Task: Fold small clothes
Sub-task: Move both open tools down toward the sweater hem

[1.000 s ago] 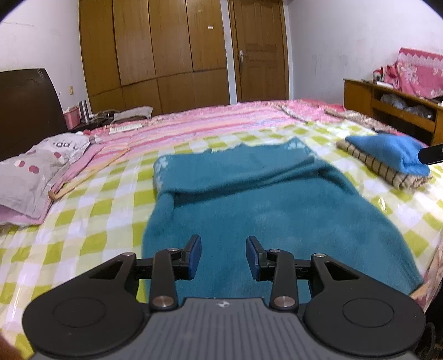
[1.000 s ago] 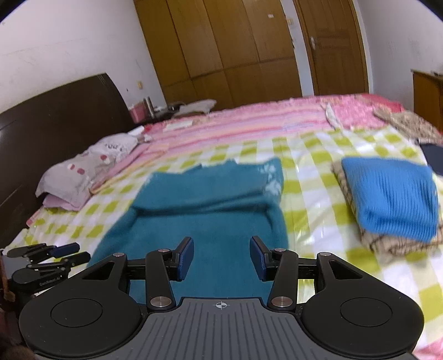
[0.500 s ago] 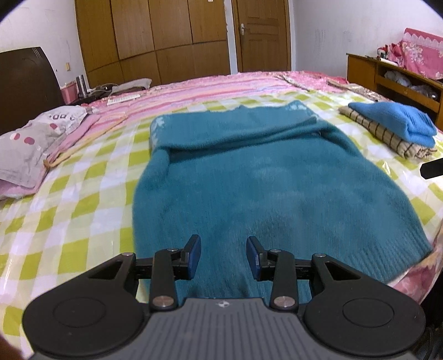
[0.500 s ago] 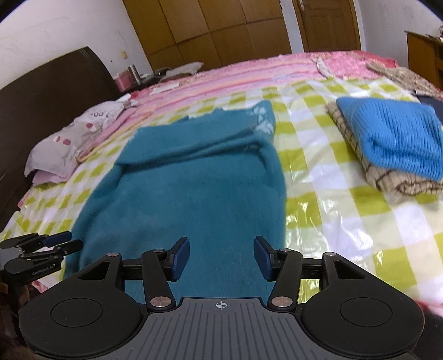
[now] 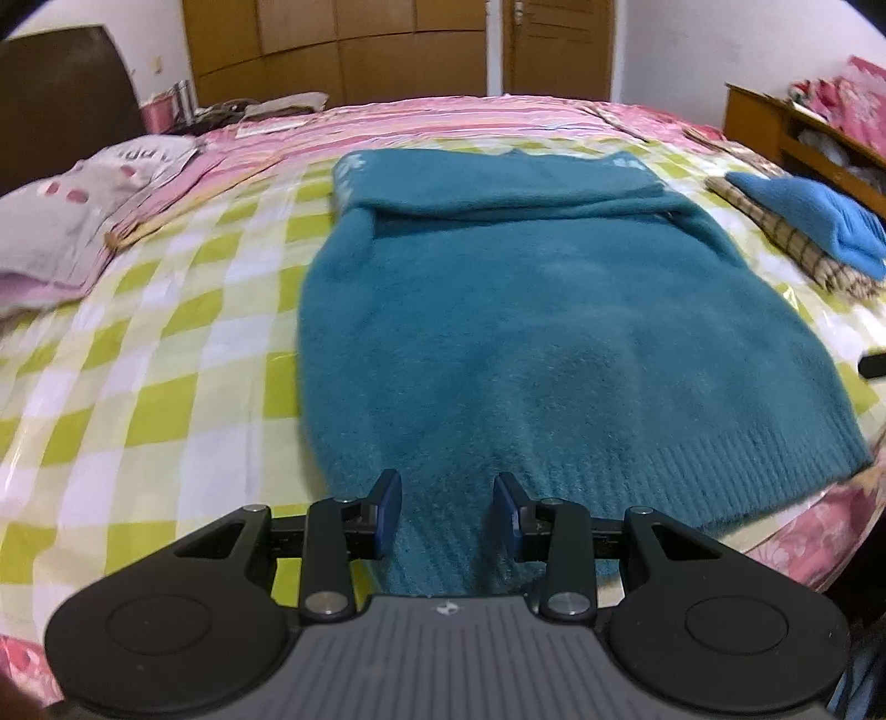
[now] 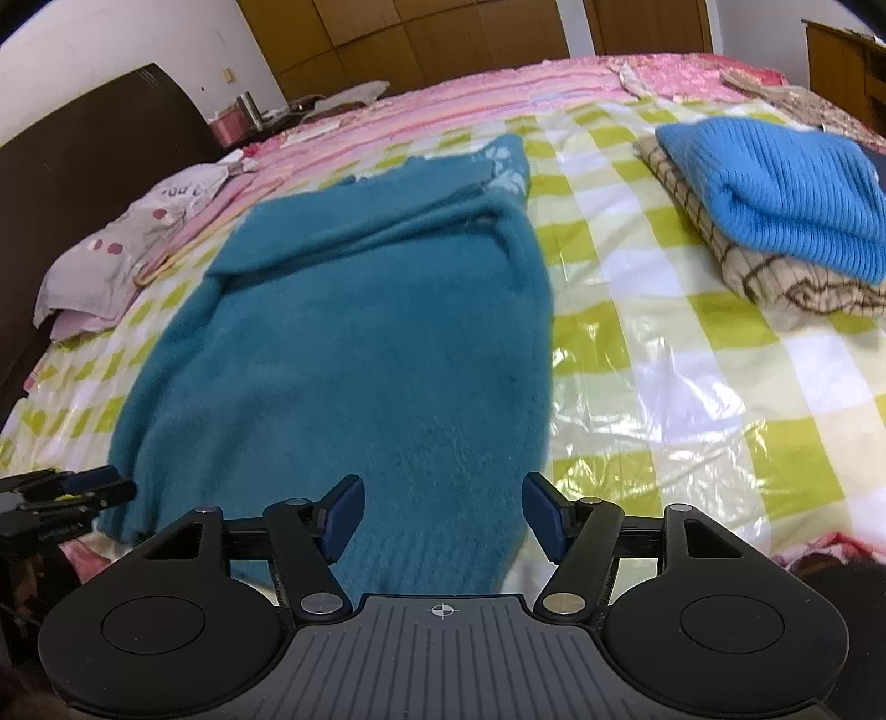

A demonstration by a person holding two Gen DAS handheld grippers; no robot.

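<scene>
Two open hand-held grippers, L [image 5: 447,508], R [image 6: 443,518], teal sweater [image 5: 554,343] hem, no legible labels

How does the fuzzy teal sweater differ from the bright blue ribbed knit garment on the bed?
The fuzzy teal sweater lies spread out on the checked sheet; the bright blue ribbed knit garment is folded compactly and rests on a plaid cloth. The teal one looks fluffy, the blue one ribbed. Both are knitwear.

Checked plastic sheet [image 6: 664,354] covers the bed ahead of the tongs, over a pink striped bedspread [image 5: 454,119]. Grey dotted pillow [image 5: 72,216] far left, dark headboard [image 6: 83,149] behind it. Wooden wardrobe [image 5: 338,50] and door [image 5: 556,44] straight ahead at the back wall. Wooden shelf unit [image 5: 803,130] far right.
</scene>
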